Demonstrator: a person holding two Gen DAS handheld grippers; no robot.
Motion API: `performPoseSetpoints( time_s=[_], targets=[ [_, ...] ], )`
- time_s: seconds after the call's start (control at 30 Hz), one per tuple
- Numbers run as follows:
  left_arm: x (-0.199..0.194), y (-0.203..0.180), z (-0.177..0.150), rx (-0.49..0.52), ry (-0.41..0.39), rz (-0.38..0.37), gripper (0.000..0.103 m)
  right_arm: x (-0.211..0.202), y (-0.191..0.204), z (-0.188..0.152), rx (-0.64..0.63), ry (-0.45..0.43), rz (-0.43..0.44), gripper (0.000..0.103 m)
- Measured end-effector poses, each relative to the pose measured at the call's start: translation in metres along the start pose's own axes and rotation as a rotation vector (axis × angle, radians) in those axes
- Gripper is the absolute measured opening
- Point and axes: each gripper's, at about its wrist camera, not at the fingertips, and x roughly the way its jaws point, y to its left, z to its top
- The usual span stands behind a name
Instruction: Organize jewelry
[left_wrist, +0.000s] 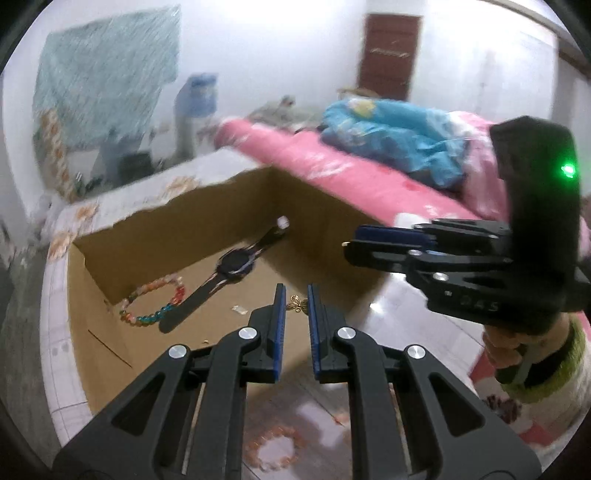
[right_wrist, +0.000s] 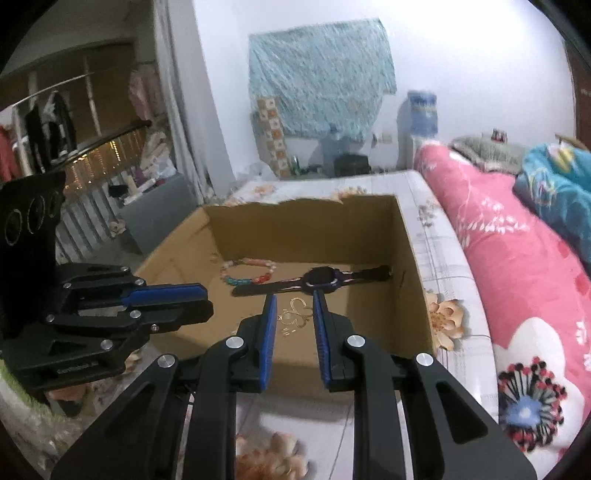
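Observation:
An open cardboard box (left_wrist: 166, 236) (right_wrist: 303, 229) stands on a flower-patterned cloth. On its floor lie a dark wristwatch (left_wrist: 234, 264) (right_wrist: 321, 278), a multicoloured bead bracelet (left_wrist: 155, 302) (right_wrist: 249, 273) and a gold butterfly-shaped piece (left_wrist: 298, 305) (right_wrist: 295, 314). My left gripper (left_wrist: 295, 291) (right_wrist: 205, 301) hovers above the box's near side, its blue pads a narrow gap apart with nothing between them. My right gripper (right_wrist: 294, 299) (left_wrist: 351, 243) hangs beside it over the box, also slightly apart and empty. The gold piece shows through both gaps but rests on the box floor.
A bed with a pink flowered cover (right_wrist: 517, 258) and a blue blanket (left_wrist: 399, 133) runs along the right of the box. A hand in a striped sleeve (left_wrist: 509, 339) holds the right gripper. Small gold bits (left_wrist: 239, 309) lie on the box floor. A water dispenser (right_wrist: 421, 122) stands at the far wall.

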Motion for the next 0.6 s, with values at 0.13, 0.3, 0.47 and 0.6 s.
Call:
performPoseSetpoints(
  time_s=[0.13,0.3,0.47,0.6],
  targets=[
    [0.026,0.014,0.013,-0.033,0.046,0.040,0.011,0.034,-0.016,0.007,0.039,0.076,-0.003,0.020],
    [0.035,0.020,0.010,-0.054,0.061,0.070,0.032,0.043,-0.018,0.004,0.039,0.087,-0.009,0.021],
    [0.026,0.021,0.006,-0.055,0.029,0.089,0.047,0.029,-0.018,0.002,0.041,0.052,-0.022,0.022],
    [0.004,0.020,0.002,-0.059,-0.004,0.105,0.058,0.007,-0.019,0.002,0.054,0.013,-0.033,0.026]
  ],
)
